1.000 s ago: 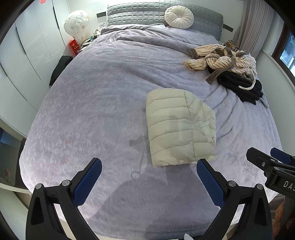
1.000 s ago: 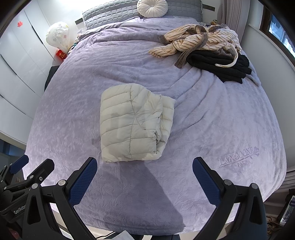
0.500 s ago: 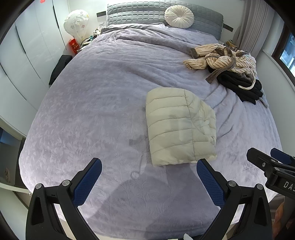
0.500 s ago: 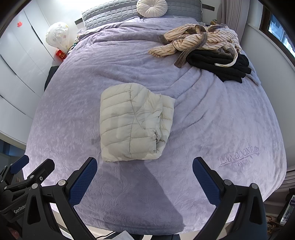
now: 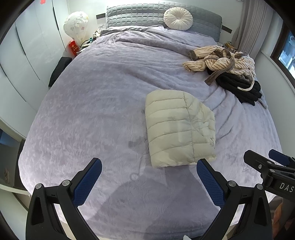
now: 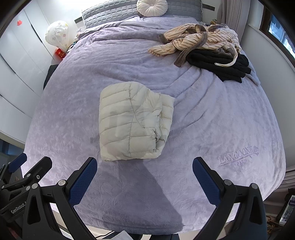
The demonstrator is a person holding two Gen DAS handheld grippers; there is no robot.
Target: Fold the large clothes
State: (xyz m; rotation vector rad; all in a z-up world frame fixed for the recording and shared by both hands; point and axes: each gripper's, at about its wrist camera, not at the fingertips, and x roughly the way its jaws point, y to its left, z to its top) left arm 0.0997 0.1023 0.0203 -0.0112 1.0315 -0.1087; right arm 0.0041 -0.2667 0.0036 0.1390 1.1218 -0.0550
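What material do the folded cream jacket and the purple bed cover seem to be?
Folded cream jacket: likely thin, matte synthetic shell with puffy filling, judging by the stitched horizontal channels. Purple bed cover: probably plush fleece or velvet, with a soft nap, embossed leaf pattern and faint sheen.

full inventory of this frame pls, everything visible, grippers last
puffer jacket: 1, cream, folded, middle of bed
striped garment: 1, beige with dark stripes, crumpled, far right of bed
black garment: 1, black, partly under the striped one
bedspread: 1, lilac, covers bed
round cushion: 1, white, against headboard
headboard: 1, grey quilted, far end
balloon: 1, white patterned, left of bed
red box: 1, red, below balloon
wardrobe doors: white, left wall
left gripper: open, blue fingers, empty
right gripper: open, blue fingers, empty
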